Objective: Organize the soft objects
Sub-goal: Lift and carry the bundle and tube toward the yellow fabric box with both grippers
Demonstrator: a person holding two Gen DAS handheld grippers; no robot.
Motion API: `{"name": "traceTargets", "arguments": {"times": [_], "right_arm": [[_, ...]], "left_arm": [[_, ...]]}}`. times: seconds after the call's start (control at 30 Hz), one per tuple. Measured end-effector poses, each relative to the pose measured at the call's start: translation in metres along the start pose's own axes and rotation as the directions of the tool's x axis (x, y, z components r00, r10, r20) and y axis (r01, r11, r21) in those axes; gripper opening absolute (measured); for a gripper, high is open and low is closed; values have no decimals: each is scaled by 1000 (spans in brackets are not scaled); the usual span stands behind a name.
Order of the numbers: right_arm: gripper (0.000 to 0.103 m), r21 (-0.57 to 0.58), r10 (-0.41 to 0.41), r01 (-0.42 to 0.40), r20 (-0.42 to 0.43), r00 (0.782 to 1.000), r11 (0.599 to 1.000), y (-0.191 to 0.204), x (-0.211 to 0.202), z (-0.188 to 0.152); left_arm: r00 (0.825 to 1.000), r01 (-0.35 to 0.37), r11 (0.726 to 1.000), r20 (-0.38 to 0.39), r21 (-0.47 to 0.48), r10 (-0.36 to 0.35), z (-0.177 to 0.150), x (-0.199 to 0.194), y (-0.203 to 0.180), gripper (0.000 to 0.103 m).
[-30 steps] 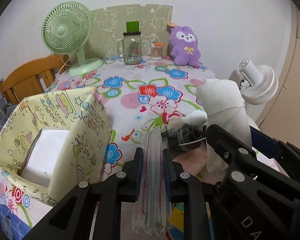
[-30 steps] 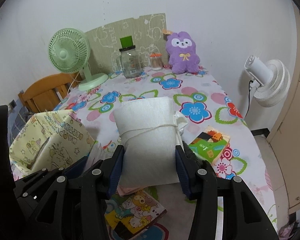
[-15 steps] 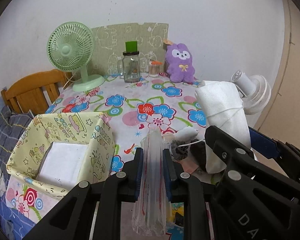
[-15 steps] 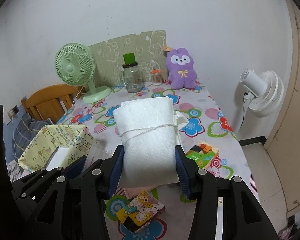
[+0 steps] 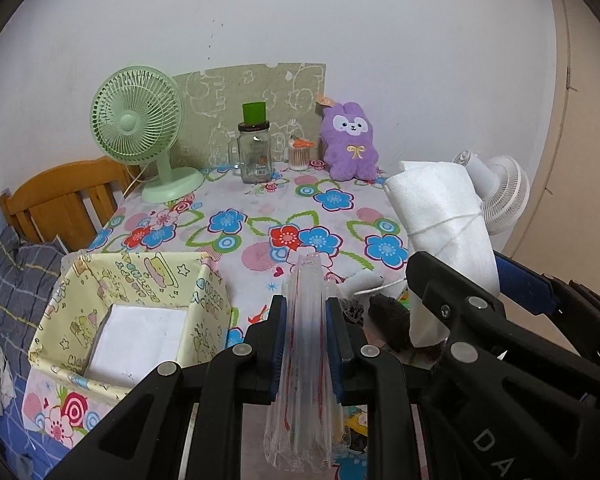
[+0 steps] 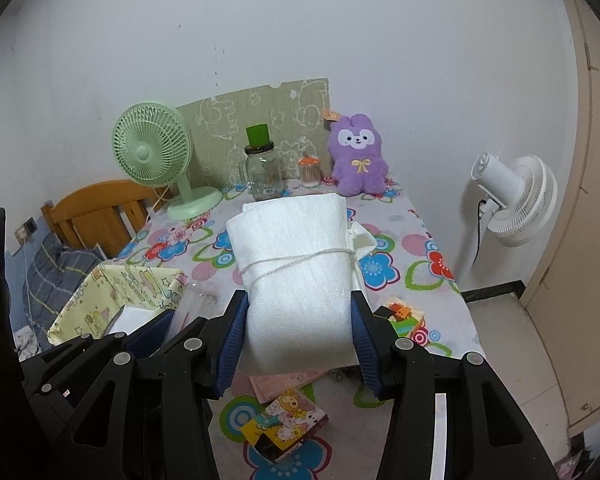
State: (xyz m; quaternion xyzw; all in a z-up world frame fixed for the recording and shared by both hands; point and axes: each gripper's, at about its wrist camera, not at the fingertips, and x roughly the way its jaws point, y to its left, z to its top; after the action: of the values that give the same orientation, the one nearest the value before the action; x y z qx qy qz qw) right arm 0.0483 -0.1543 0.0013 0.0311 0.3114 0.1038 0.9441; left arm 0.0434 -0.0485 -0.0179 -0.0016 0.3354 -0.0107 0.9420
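Observation:
My left gripper (image 5: 306, 332) is shut on a clear plastic packet with red lines (image 5: 305, 364), held above the table's near edge. My right gripper (image 6: 298, 334) is shut on a white foam roll tied with string (image 6: 296, 264), also seen in the left wrist view (image 5: 444, 220), lifted well above the table. A yellow patterned fabric box (image 5: 140, 292) stands at the near left with a white pad (image 5: 134, 340) inside; it shows in the right wrist view too (image 6: 112, 300). A purple plush bunny (image 5: 350, 144) sits at the back.
A green desk fan (image 5: 140, 128), a glass jar with a green cap (image 5: 255, 152) and a small swab jar (image 5: 299, 154) stand at the back. Dark socks (image 5: 388, 316), a cartoon box (image 6: 286, 428) and a toy pack (image 6: 404, 314) lie near. A wooden chair (image 5: 64, 196) stands left, a white fan (image 6: 512, 200) right.
Both grippers have risen and pulled back from the table with their loads still held; the table and box look farther away and lower.

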Motion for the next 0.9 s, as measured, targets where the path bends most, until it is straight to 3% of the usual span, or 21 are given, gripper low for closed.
{"name": "traceTargets", "arguments": {"times": [0.9], "right_arm": [[54,-55,65,-66,-26,998,996,61,25,27]], "left_arm": [[1000,-14,1000,18,-7,15,21,1,65,18]]}}
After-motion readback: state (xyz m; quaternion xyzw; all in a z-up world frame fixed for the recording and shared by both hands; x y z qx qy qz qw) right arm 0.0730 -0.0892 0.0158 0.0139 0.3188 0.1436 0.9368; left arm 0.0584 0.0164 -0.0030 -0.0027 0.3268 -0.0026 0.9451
